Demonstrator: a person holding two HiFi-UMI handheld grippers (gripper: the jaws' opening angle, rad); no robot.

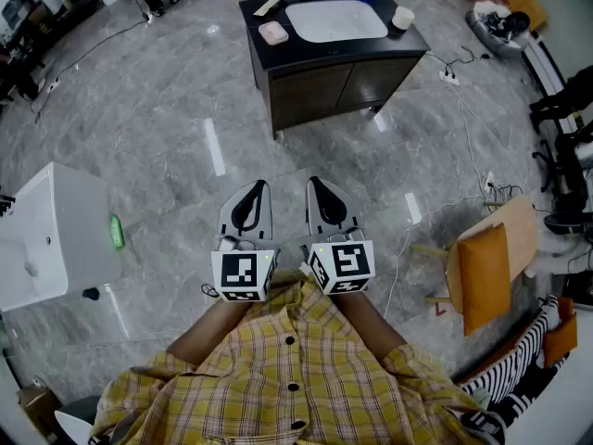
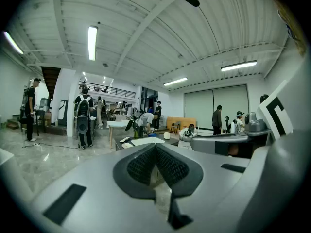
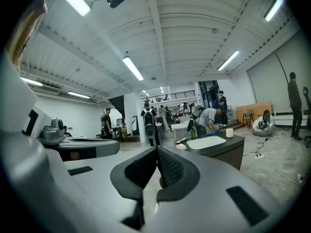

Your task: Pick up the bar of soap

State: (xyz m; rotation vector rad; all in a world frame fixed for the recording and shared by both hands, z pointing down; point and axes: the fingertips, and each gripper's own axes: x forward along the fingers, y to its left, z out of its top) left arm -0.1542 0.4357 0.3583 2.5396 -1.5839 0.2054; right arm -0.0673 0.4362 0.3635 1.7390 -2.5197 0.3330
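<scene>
The pale bar of soap [image 1: 273,32] lies on the dark top of a vanity cabinet [image 1: 334,82], just left of its white sink [image 1: 335,19], far ahead of me across the floor. It also shows small in the right gripper view as the soap [image 3: 181,146] beside the sink [image 3: 209,142]. My left gripper [image 1: 259,185] and right gripper [image 1: 313,182] are held side by side in front of my chest, well short of the cabinet. The left gripper [image 2: 155,147] has its ribbed pads together with nothing between them. The right gripper [image 3: 157,150] is shut the same way.
A white cup [image 1: 403,17] stands at the counter's right end and a pale stick [image 1: 269,4] at its back left. A white unit [image 1: 46,230] stands at the left, an orange chair [image 1: 486,267] at the right. Cables [image 1: 449,72] trail on the floor. People stand in the background.
</scene>
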